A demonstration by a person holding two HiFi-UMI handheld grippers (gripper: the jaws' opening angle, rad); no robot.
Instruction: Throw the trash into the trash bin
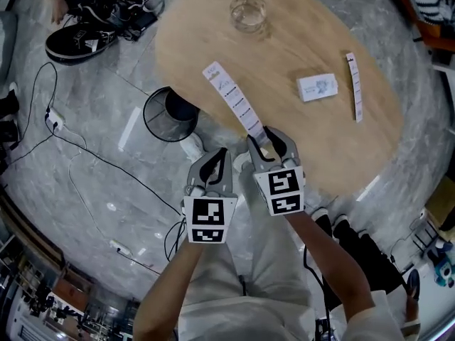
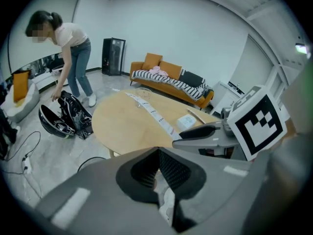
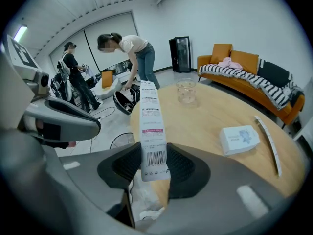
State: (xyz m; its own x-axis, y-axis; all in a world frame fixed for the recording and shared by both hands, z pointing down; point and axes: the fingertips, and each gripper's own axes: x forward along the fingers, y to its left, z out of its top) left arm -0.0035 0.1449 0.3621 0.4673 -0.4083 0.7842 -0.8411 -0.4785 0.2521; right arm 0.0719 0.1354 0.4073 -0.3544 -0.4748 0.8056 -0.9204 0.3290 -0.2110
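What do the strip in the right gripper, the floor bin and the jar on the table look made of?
Strip in the right gripper: thin matte white paper, most likely, given the printed text and barcode.
Bin: black wire mesh, probably metal, with a see-through lattice wall.
Jar: clear and glossy, either glass or hard plastic. The table shows through it.
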